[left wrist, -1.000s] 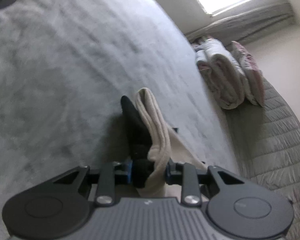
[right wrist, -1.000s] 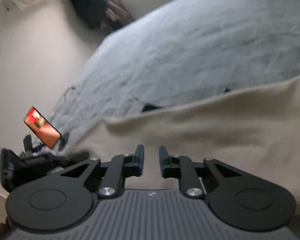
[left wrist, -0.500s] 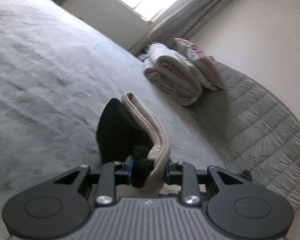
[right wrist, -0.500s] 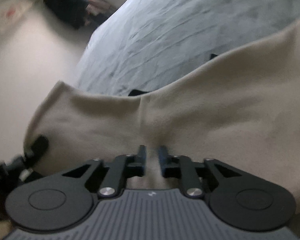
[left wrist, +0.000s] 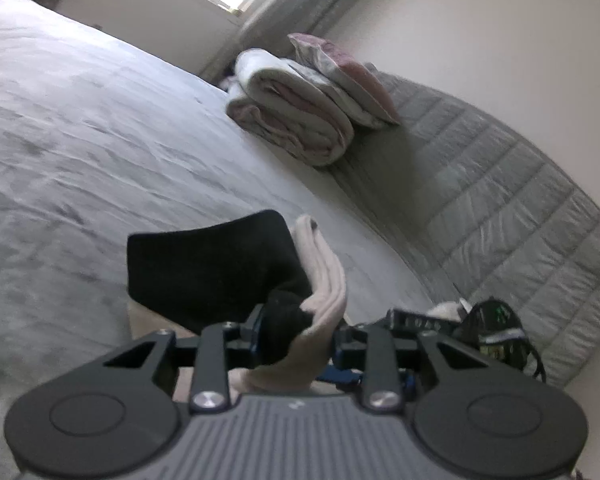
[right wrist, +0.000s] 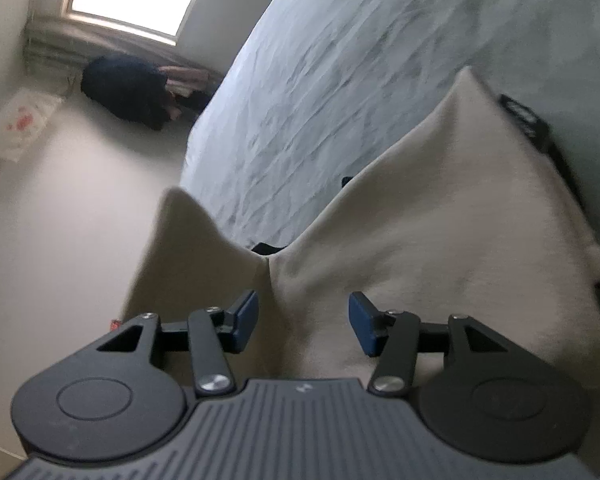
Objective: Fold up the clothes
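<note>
The left gripper (left wrist: 295, 338) jaws grip the beige garment (left wrist: 324, 280), slowly opening; the right gripper (right wrist: 303, 322) jaws are opening, not pressing the cloth between them.

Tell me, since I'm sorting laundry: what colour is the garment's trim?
Black, on a beige garment; the trim shows best in the left wrist view.

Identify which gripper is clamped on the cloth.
The left gripper: its jaws pinch bunched black and beige cloth, though easing open. The right gripper's jaws are opening, pads clear of the fabric.
</note>
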Demonstrator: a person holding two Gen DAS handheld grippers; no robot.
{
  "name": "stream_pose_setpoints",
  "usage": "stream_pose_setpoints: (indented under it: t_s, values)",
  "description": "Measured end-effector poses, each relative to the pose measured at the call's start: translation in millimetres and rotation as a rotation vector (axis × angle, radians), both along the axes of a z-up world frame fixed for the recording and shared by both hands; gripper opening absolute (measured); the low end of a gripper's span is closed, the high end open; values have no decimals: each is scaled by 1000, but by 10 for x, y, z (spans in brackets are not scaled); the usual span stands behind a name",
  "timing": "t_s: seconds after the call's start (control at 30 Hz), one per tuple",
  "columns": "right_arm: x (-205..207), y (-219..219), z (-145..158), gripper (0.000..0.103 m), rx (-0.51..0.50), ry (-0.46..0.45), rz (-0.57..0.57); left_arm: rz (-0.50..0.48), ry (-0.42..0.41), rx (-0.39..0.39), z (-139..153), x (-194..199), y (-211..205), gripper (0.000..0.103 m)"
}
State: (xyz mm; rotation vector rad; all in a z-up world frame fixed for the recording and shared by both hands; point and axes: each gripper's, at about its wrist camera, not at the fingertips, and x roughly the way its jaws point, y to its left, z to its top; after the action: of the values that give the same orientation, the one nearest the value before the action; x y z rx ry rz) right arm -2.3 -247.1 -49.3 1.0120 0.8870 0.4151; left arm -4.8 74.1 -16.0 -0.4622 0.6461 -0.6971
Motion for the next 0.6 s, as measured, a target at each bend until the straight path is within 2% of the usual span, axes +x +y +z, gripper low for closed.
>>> stream_pose_setpoints:
  t_s: [0.27,0.3,0.4,0.5,0.6]
  values:
    - [-151,-268,-78,64,220,32,-61,-149,54,104,-167,46,-367,42]
    - [-162,-292,-82,64,238,36,-67,-171,57,121,-182,41,-411,48]
    - [-143,-318,-61,64,223,52,-65,-228,42,139,-184,-16,-486,52]
    - [-130,-273,10,64,160,54,-43,-263,11,143,-128,-77,-486,57]
    - [-135,-208,83,64,94,43,-26,-283,-8,123,-55,-115,-425,57]
